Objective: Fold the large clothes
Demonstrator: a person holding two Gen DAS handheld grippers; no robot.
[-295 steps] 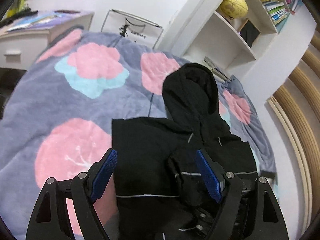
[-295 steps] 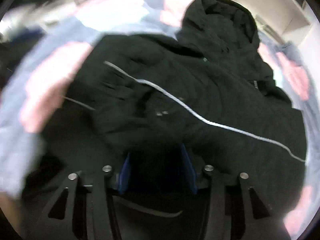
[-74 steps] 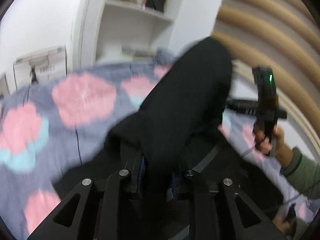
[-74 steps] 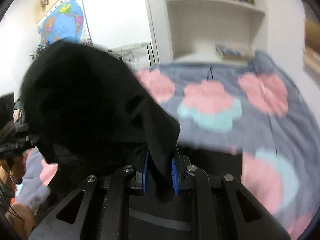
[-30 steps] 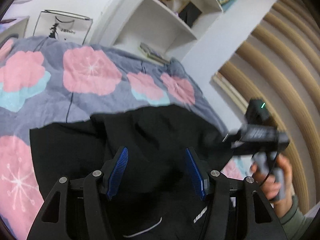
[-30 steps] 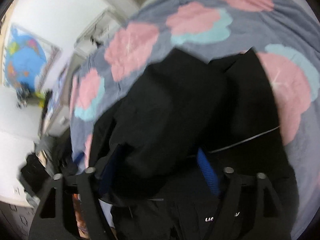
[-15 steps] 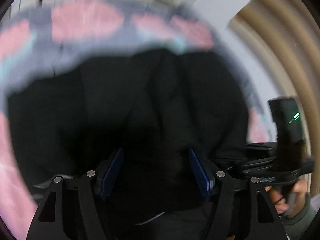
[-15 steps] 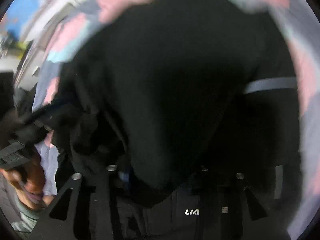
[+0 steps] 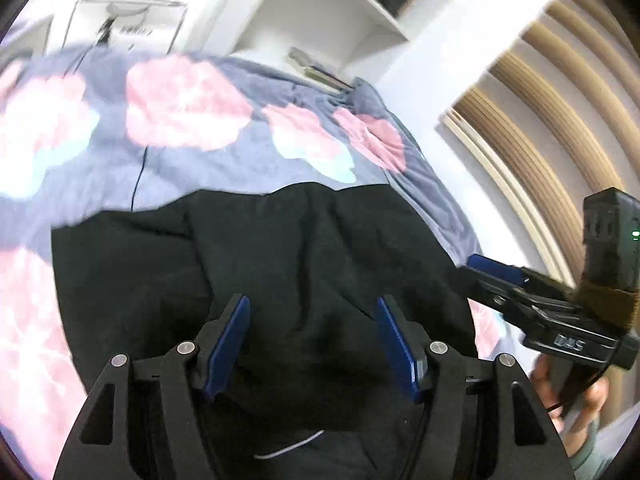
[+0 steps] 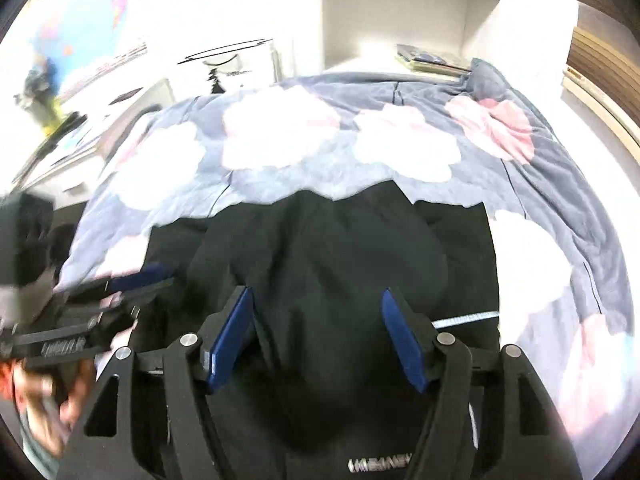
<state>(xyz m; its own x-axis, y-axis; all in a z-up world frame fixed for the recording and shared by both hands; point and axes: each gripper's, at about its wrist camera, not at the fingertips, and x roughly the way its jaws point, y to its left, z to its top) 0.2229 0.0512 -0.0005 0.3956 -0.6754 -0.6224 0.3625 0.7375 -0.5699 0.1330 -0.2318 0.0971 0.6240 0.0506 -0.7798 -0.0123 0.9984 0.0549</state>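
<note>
Black jacket (image 9: 304, 264) lies folded on the bed (image 9: 224, 168), hood tucked over the body. We have the left gripper (image 9: 314, 344) spread with nothing between its pads; the right gripper (image 10: 316, 338) has just been opening, jaws apart, nothing pinched. Fabric looks soft, bulky, probably slippery and floppy; we'd pinch at a hem or folded edge.

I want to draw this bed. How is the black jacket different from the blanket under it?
The jacket is plain black with thin pale stripes; the blanket is grey-blue with big pink flowers. The jacket is folded into a small bundle; the blanket lies spread wide across the bed. The jacket sits on top; the blanket is underneath. Both are soft cloth, and neither is gripped.
</note>
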